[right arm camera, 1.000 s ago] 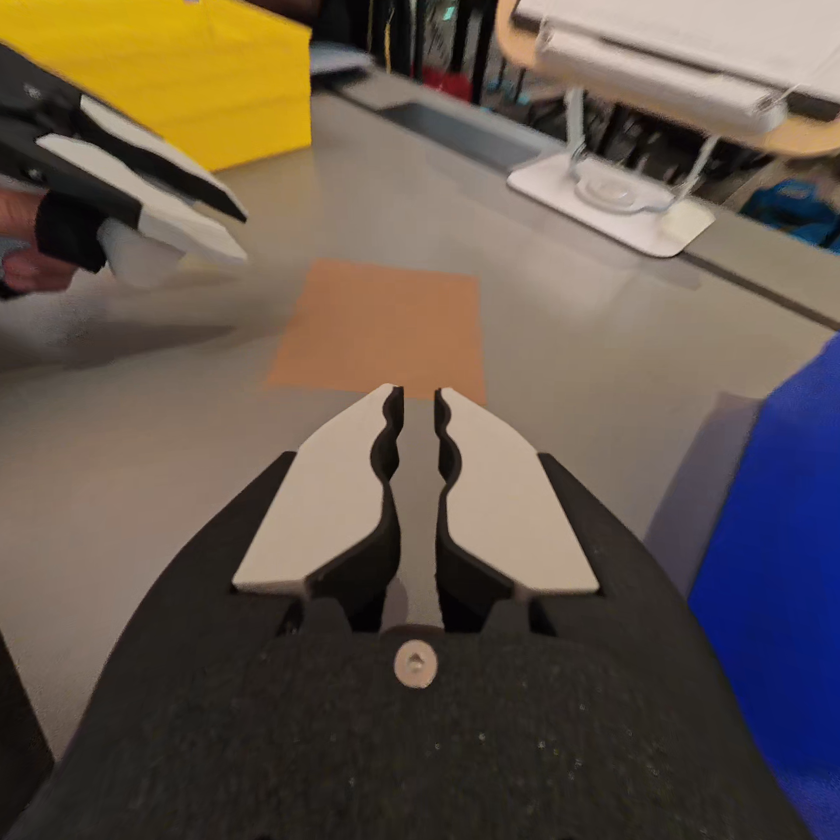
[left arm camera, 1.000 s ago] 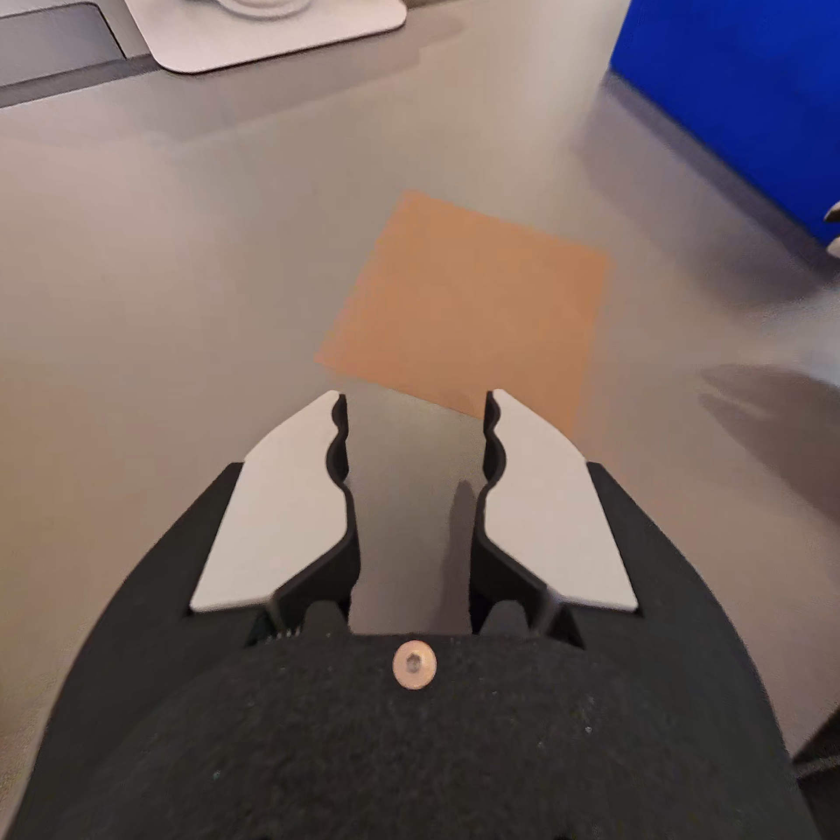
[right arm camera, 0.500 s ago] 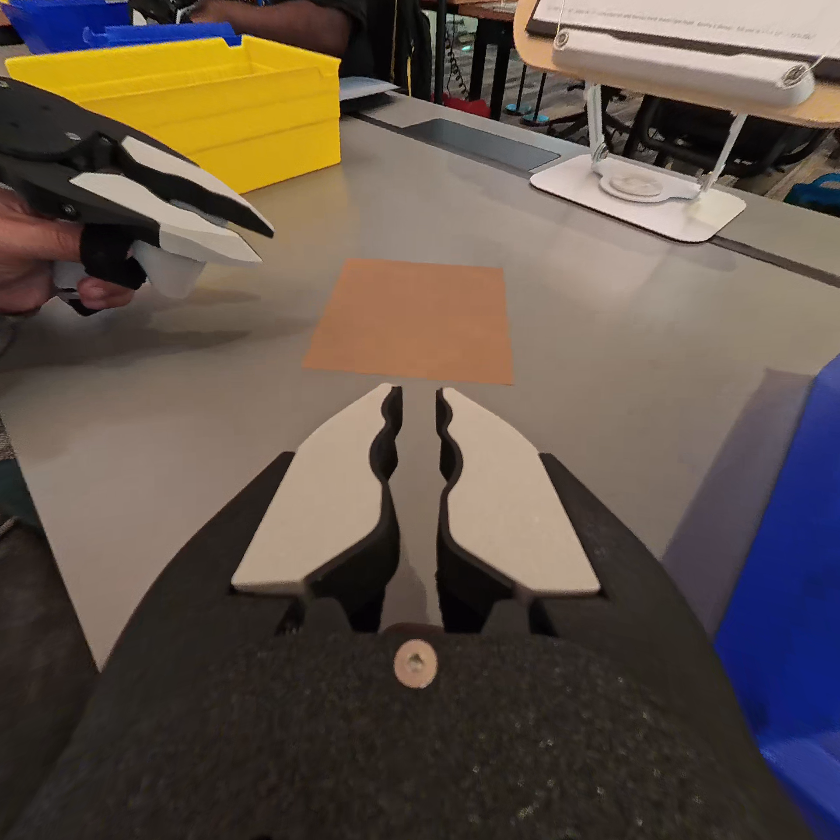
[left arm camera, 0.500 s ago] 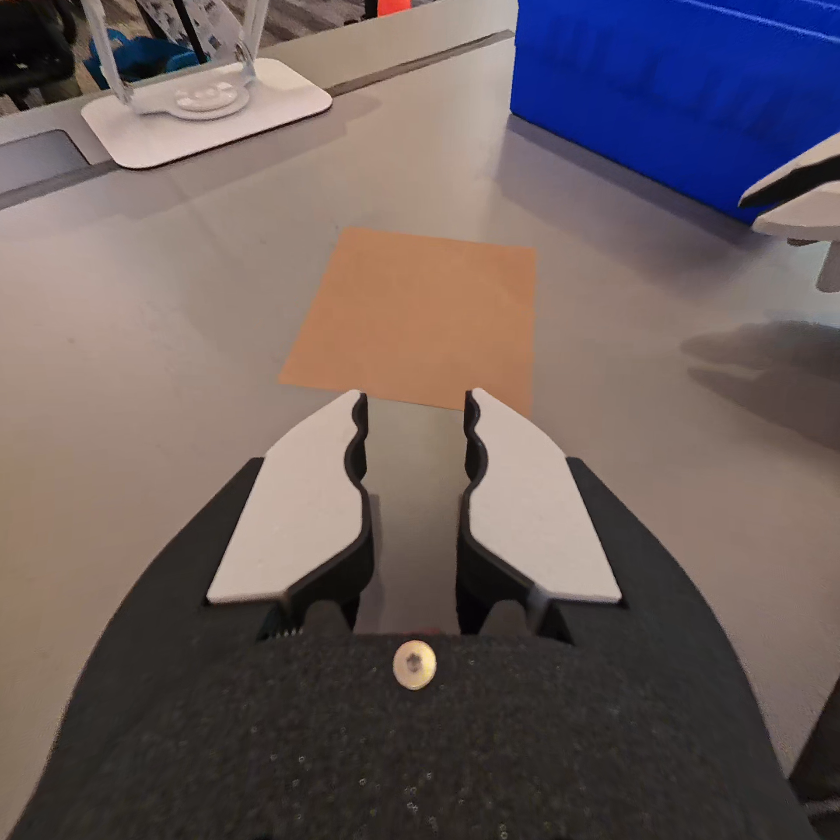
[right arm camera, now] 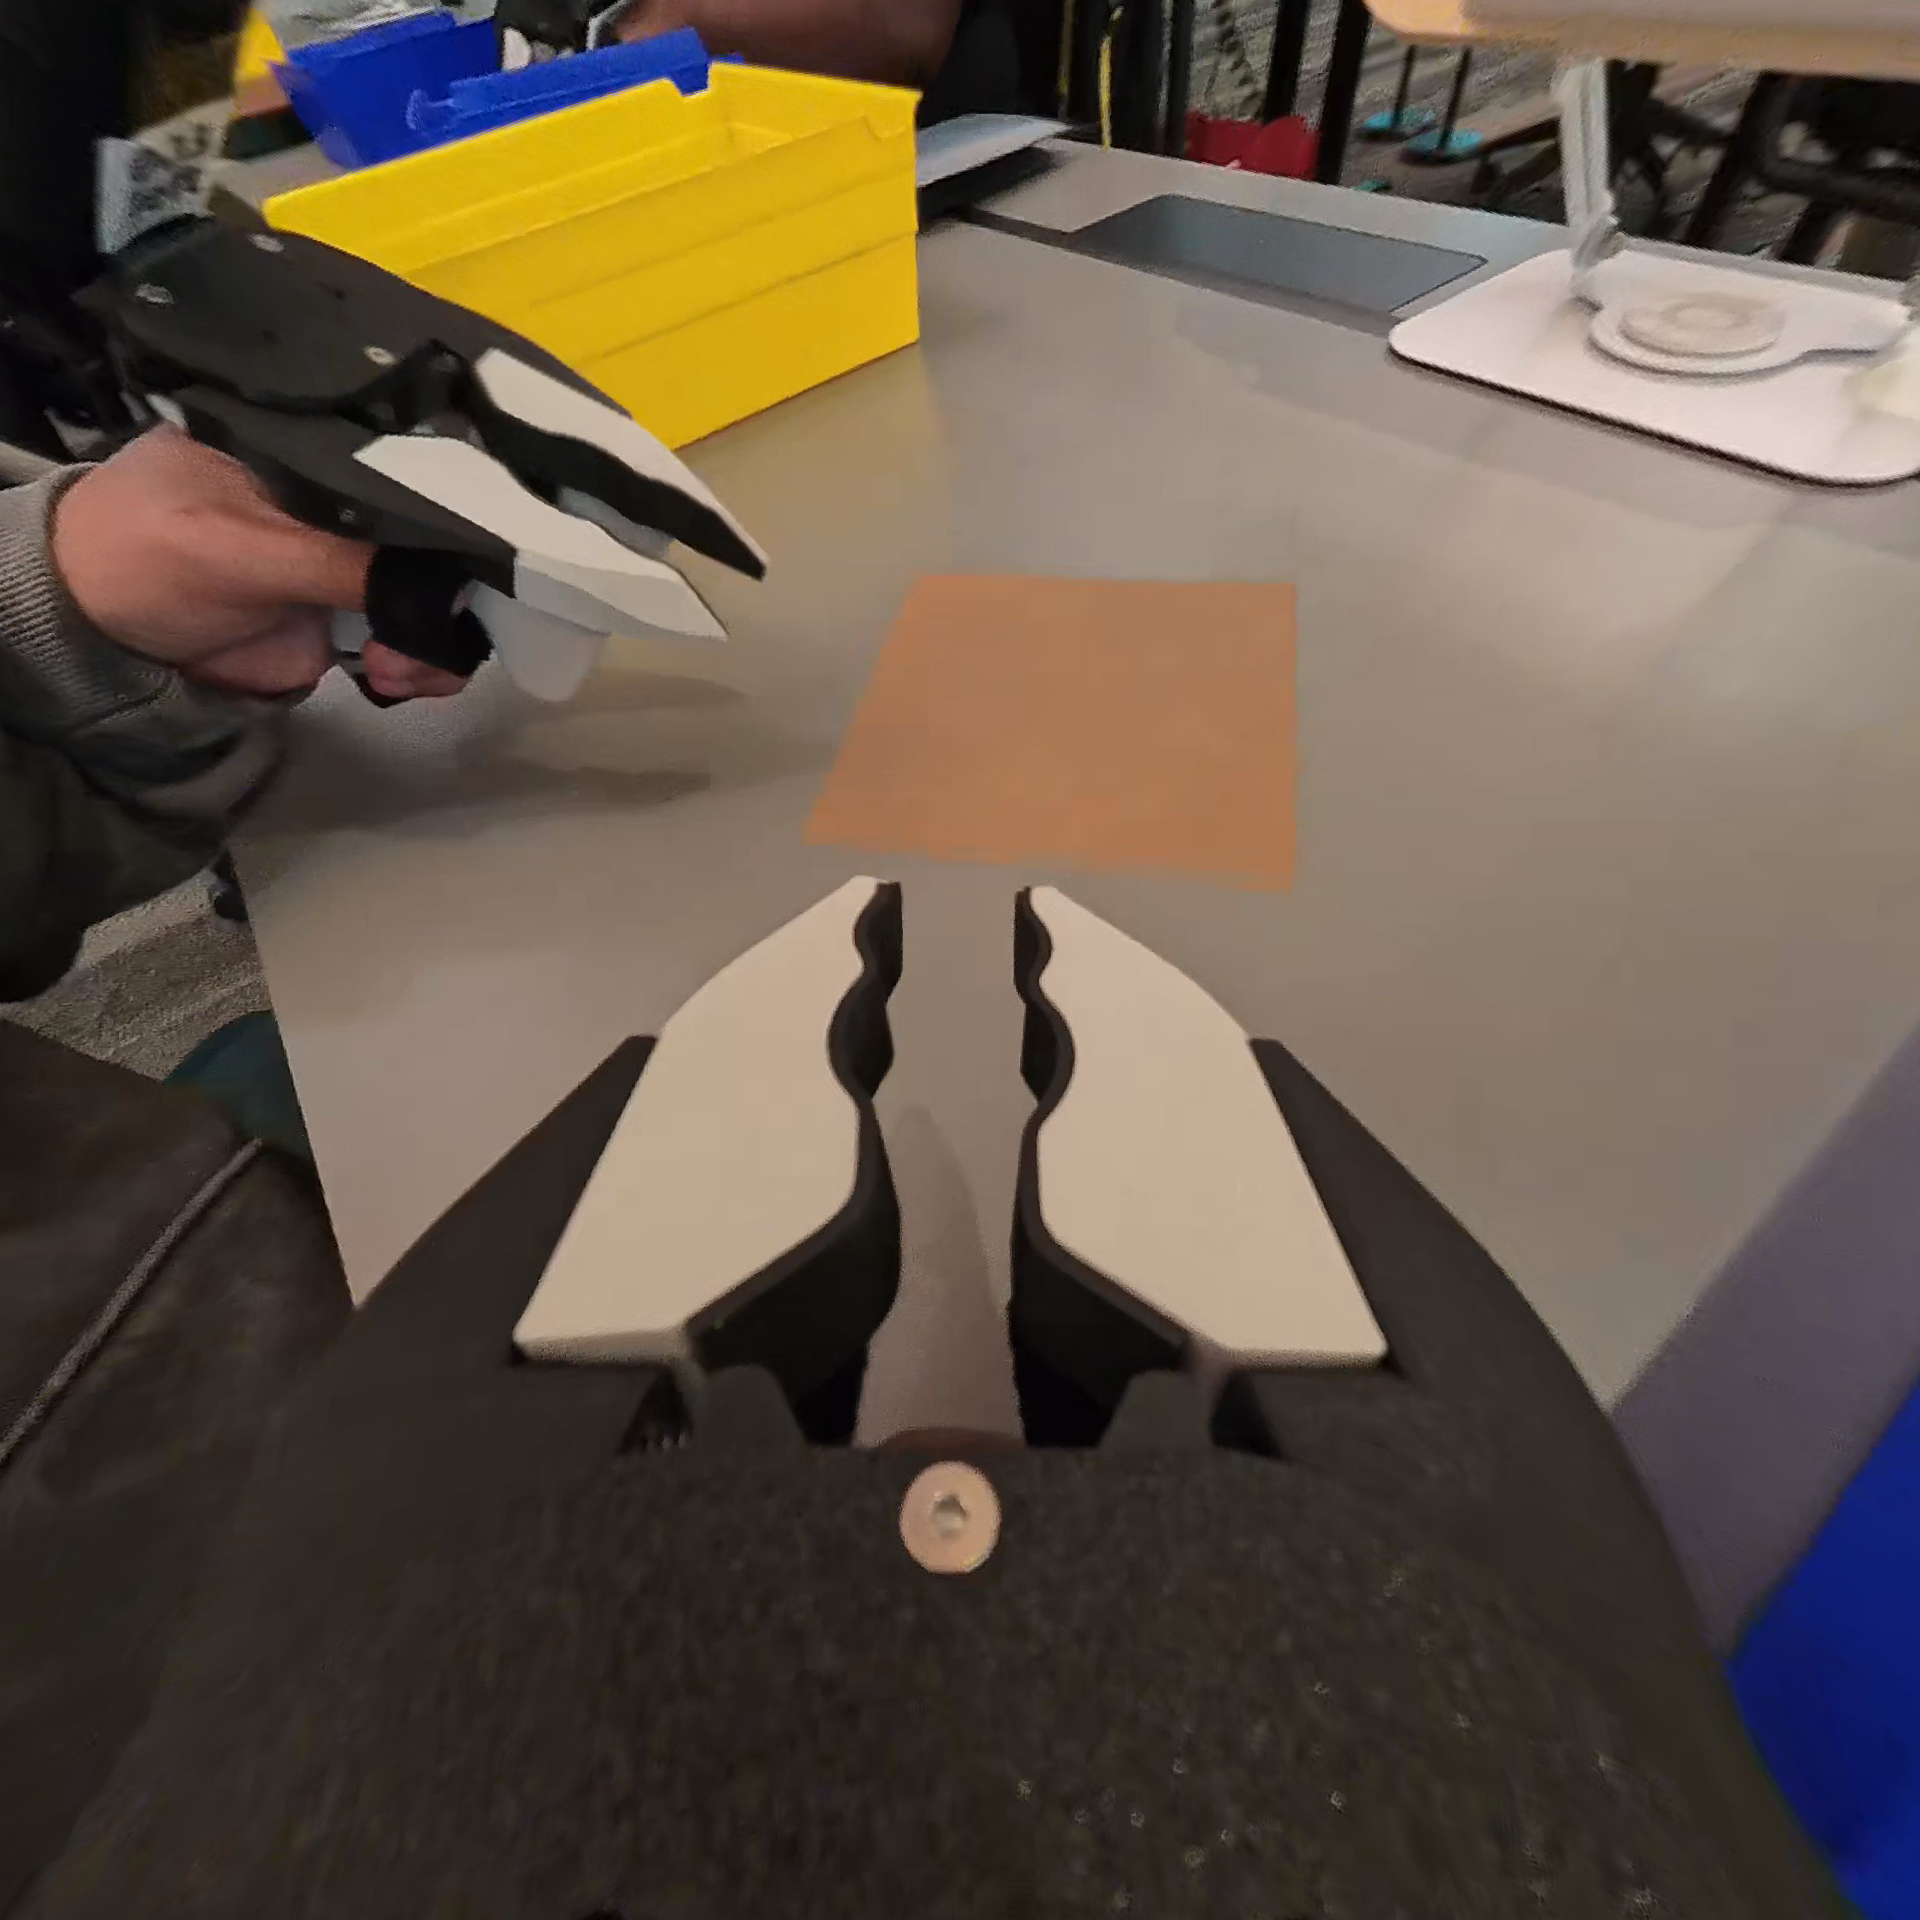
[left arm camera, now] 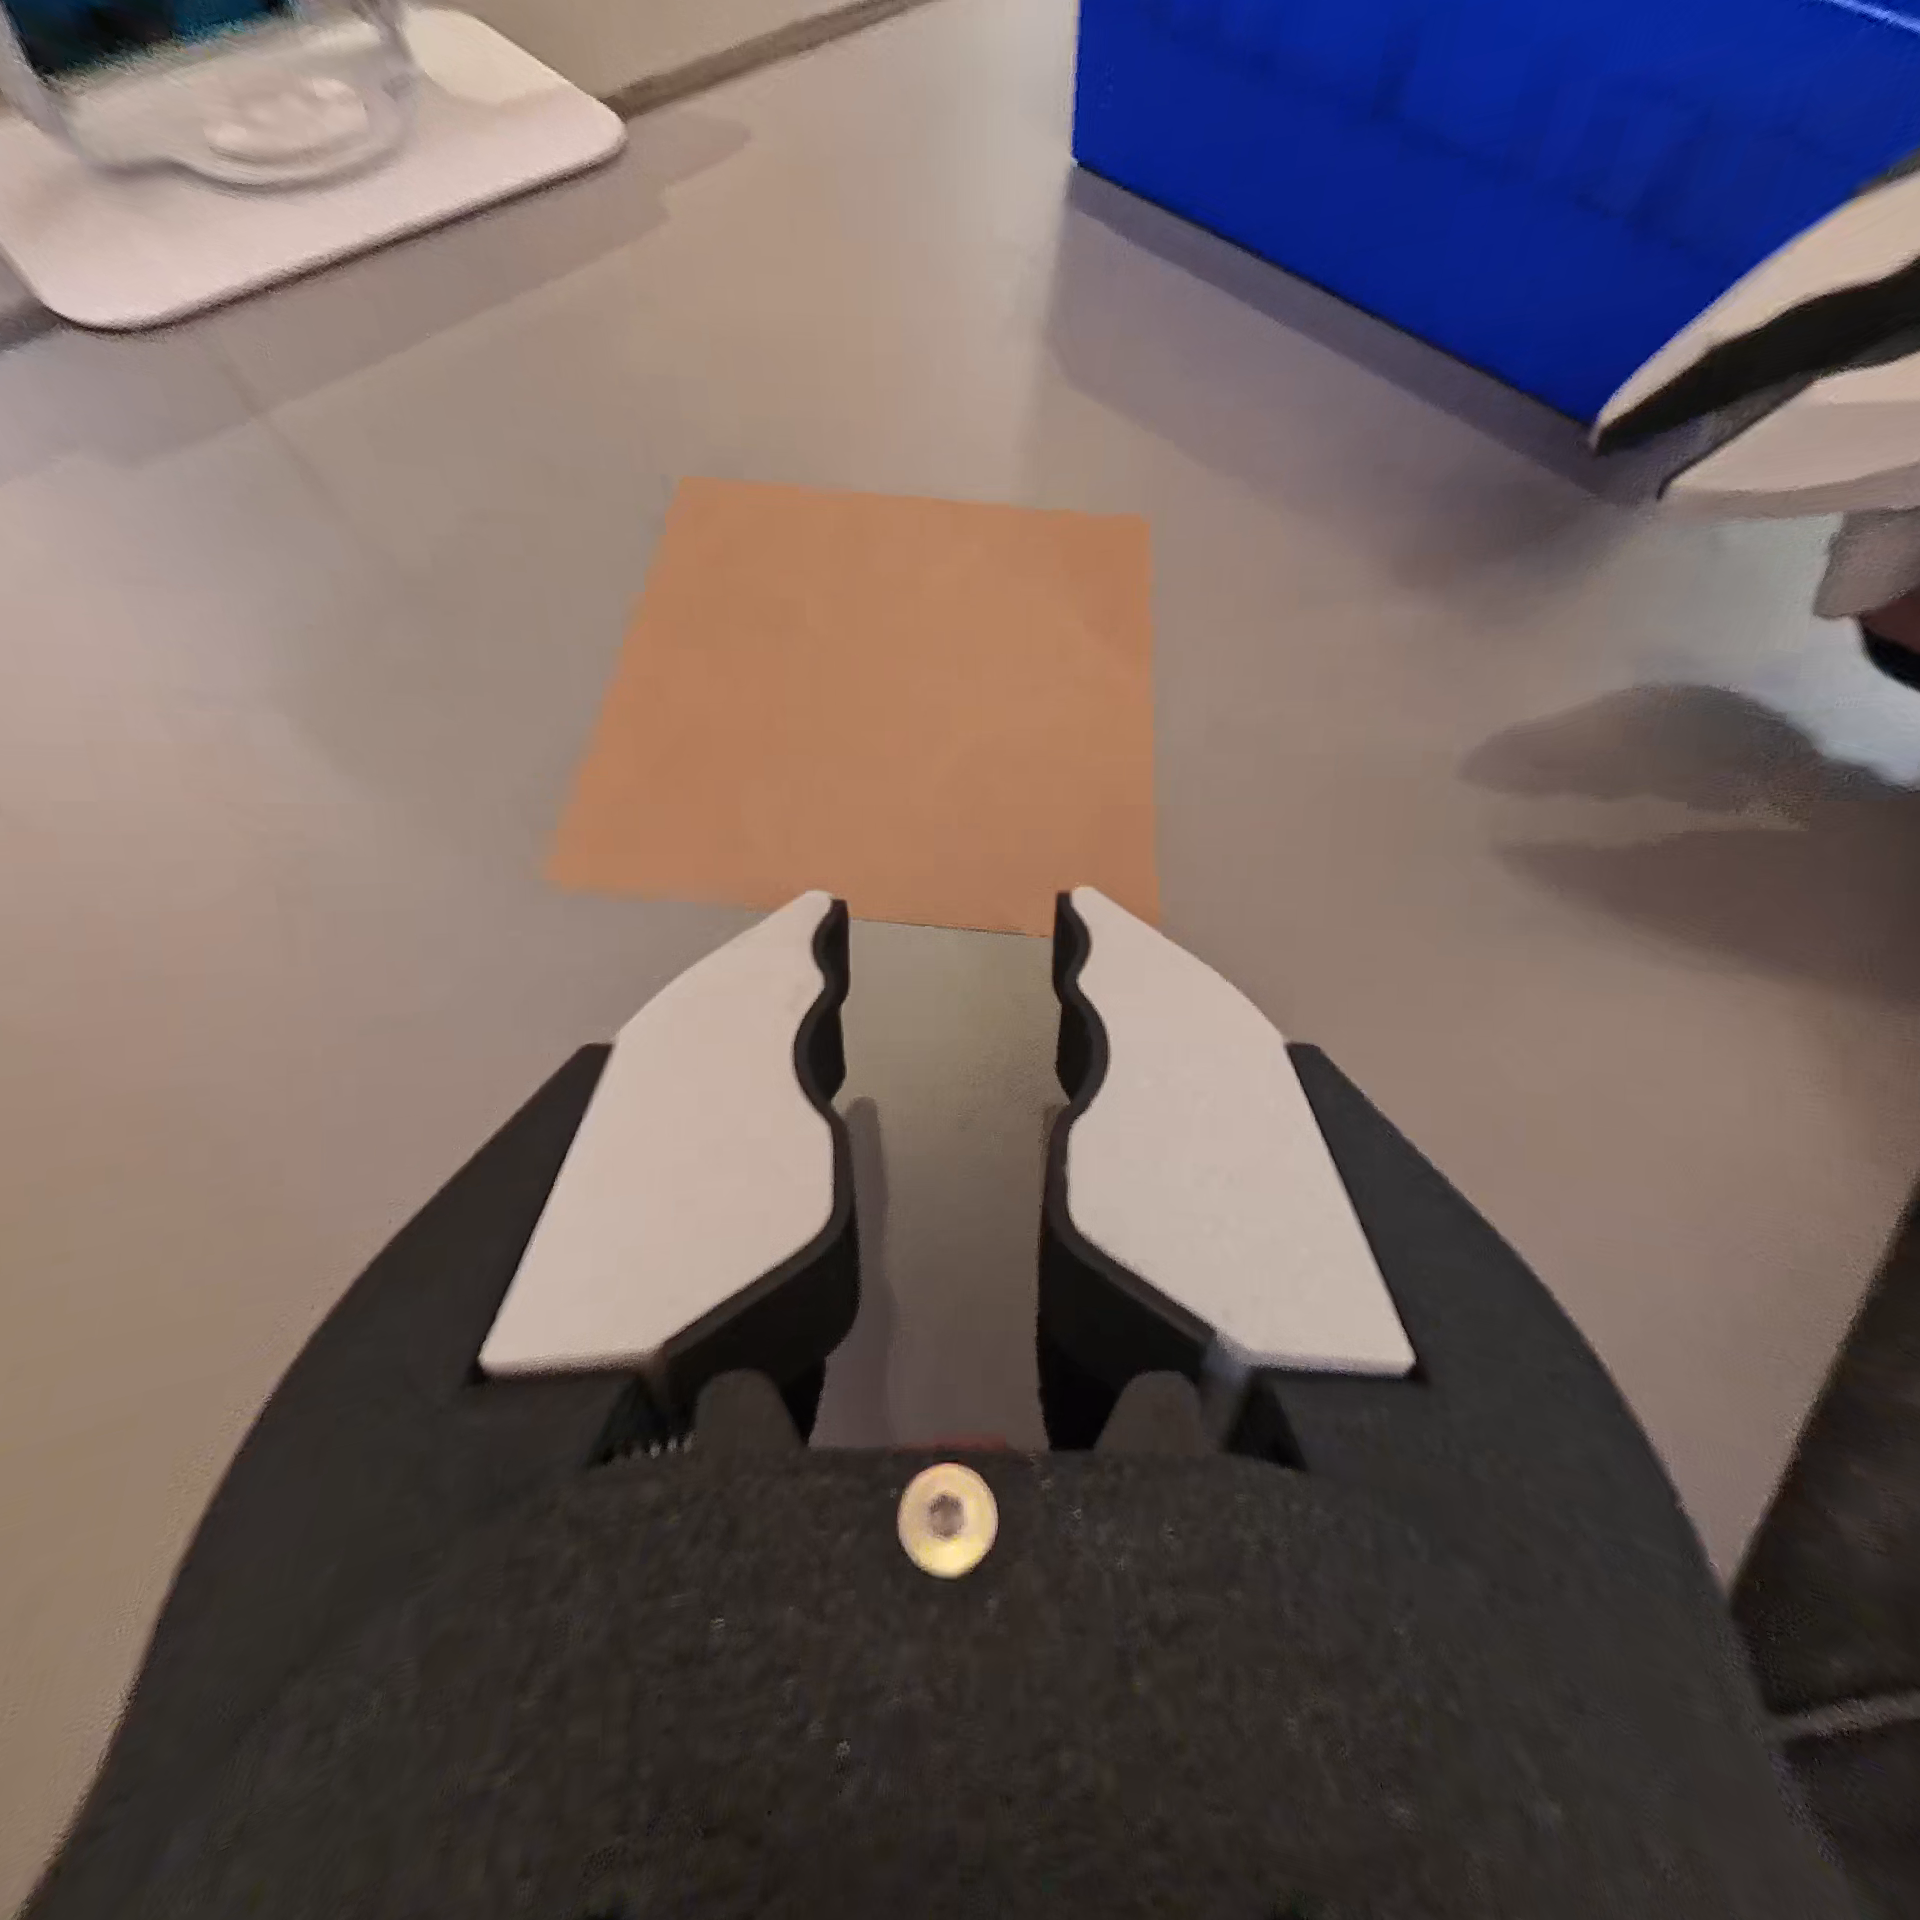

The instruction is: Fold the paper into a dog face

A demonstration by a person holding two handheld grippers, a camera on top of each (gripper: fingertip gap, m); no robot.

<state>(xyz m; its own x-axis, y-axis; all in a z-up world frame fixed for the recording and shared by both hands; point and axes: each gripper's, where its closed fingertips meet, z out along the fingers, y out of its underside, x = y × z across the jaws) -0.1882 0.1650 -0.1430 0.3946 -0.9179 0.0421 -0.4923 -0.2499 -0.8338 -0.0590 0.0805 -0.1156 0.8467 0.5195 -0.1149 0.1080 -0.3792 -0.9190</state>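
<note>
A flat, unfolded square of brown paper (left arm camera: 883,707) lies on the grey table (left arm camera: 312,727); it also shows in the right wrist view (right arm camera: 1070,727). My left gripper (left arm camera: 951,909) is open and empty, with its tips just short of the paper's near edge. My right gripper (right arm camera: 958,899) is open a little and empty, just short of the paper's edge on its side. The left gripper also shows held in a hand at the left of the right wrist view (right arm camera: 717,592), above the table. The right gripper shows at the right edge of the left wrist view (left arm camera: 1662,436).
A blue bin (left arm camera: 1507,156) stands beyond the paper on the right. A yellow bin (right arm camera: 665,270) stands on the far side, with blue bins (right arm camera: 416,73) behind it. A white stand base (left arm camera: 291,197) sits at the table's back. A dark sleeve and chair (right arm camera: 125,1195) lie by the table edge. Left tips to right tips: about 15 centimeters.
Both grippers have moved nearer the paper, which now lies squarer to each view. The left jaws narrowed, then widened slightly; the right jaws opened a little wider. The paper has not moved.
</note>
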